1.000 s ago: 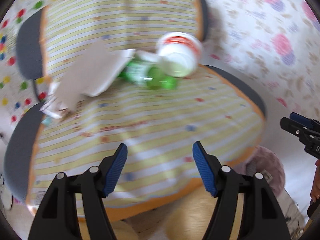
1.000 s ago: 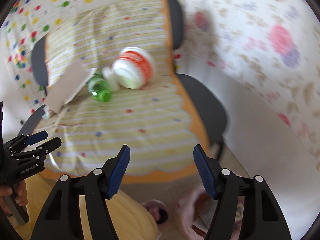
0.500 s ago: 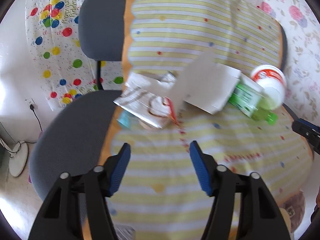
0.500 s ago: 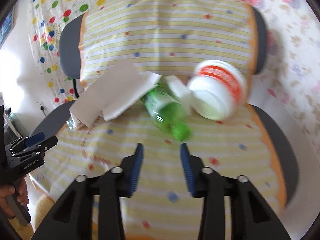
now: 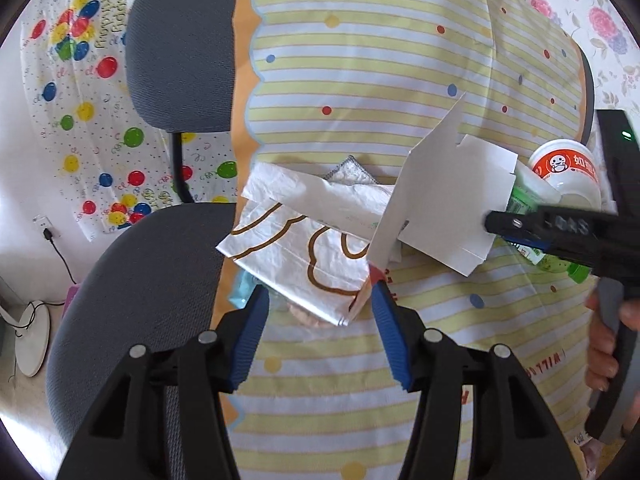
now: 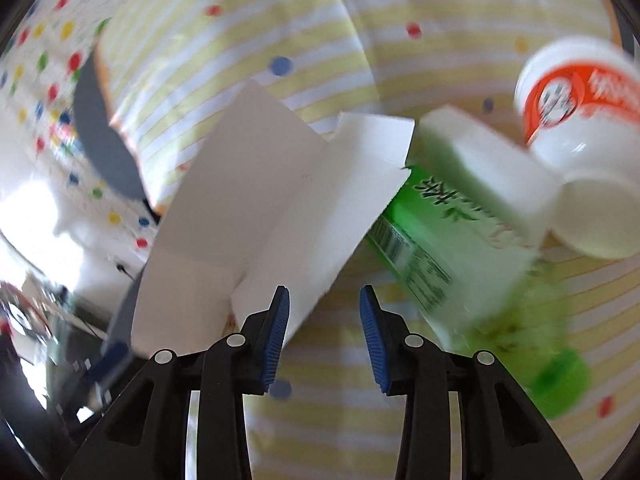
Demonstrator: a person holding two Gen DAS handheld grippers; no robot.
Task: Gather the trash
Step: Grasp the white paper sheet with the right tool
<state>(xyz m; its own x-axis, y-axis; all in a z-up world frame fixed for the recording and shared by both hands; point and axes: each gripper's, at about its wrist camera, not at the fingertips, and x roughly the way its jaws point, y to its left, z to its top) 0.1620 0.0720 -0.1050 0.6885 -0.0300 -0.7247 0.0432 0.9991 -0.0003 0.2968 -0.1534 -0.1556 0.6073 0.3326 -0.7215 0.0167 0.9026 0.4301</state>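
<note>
Presently the left gripper (image 5: 318, 322) stands wide open, empty, its fingers flanking the near corner of a crumpled white wrapper (image 5: 304, 256). Right gripper (image 6: 324, 322) is partly open, holding nothing; white card (image 6: 260, 216) lies just ahead of its left finger, green bottle (image 6: 440, 256) ahead-right, cup (image 6: 580, 120) beyond.
</note>
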